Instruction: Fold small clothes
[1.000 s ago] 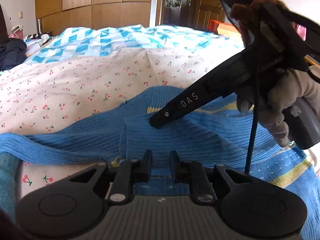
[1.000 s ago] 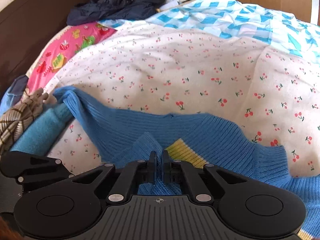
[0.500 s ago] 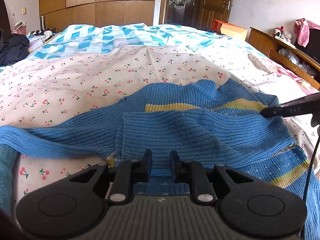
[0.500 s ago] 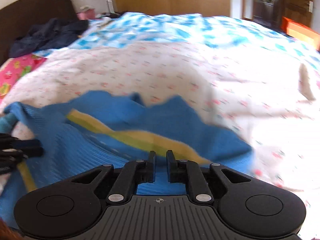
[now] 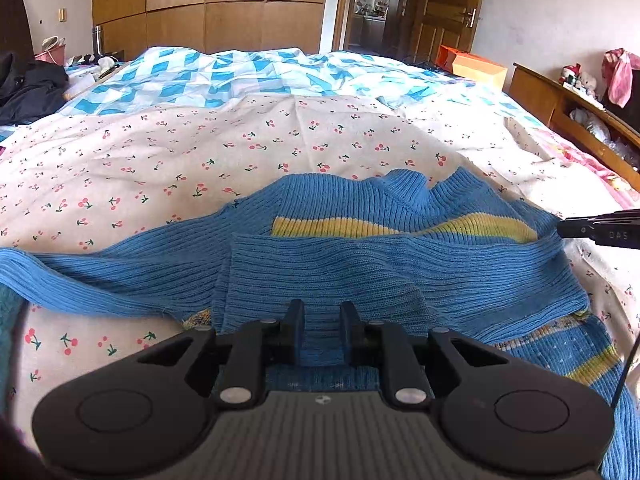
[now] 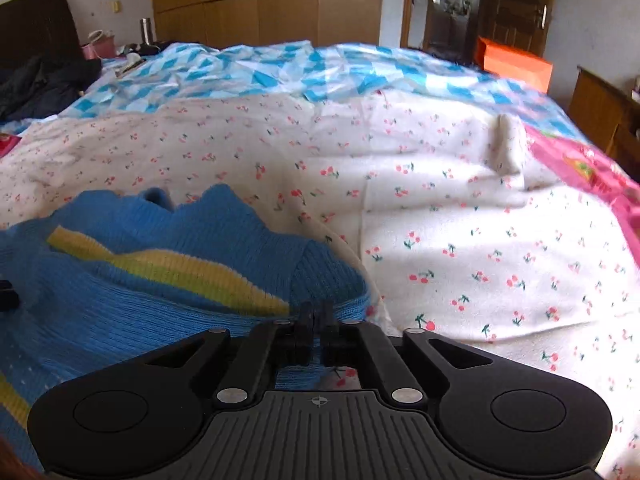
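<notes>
Left wrist view: your left claw (image 5: 321,330) gripped the blue sweater (image 5: 360,264) spread on the cherry-print bed (image 5: 160,152). Your right claw (image 6: 317,330), jaws just easing apart, pinched its right edge.

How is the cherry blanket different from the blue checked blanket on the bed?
The cherry blanket is cream with tiny red cherries; the blue checked blanket has blue and white blocks. The cherry blanket lies nearer, with the blue sweater on it; the blue checked blanket lies farther back, toward the wooden wardrobe, with no sweater on it. Both are spread over the same bed and look a bit wrinkled.
</notes>
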`<state>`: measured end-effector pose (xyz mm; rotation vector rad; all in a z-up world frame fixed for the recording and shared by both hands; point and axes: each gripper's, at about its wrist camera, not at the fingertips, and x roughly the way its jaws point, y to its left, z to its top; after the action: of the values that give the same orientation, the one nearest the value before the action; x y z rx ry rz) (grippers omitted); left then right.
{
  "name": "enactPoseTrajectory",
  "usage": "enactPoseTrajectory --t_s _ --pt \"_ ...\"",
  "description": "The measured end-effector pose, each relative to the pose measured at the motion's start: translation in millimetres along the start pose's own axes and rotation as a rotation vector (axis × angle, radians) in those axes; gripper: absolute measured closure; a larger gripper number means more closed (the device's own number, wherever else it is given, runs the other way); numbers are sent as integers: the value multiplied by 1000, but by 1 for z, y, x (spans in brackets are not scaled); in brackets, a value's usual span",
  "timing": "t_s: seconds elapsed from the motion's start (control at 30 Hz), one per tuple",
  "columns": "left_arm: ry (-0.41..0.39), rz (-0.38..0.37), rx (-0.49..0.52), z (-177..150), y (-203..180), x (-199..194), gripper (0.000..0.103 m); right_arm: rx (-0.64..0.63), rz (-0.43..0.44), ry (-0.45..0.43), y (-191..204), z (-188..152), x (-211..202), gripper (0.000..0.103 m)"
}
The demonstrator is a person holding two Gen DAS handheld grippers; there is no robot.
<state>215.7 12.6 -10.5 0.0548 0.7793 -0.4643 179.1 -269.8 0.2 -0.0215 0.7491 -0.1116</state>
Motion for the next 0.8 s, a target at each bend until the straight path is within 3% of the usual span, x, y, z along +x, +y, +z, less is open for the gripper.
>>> enactPoseTrajectory --t_s 0.1,0.2,0.37,0.47,0.6,0.8 --pt "14 27 21 -2 -4 7 79 -55 78 -59 23 0 -14 92" --pt "22 21 -7 -5 -1 10 79 -112 121 -55 37 -1 -11 92" --pt "10 14 -80 -7 6 5 79 -95 20 101 18 -24 29 92" --pt "-1 37 -118 -14 12 -5 79 -43 49 92 5 -26 24 95" --pt "-19 99 -187 -23 20 -22 79 -94 17 79 20 -18 14 90" --pt "-55 213 -252 -38 38 -56 79 -155 95 -5 56 2 -17 88"
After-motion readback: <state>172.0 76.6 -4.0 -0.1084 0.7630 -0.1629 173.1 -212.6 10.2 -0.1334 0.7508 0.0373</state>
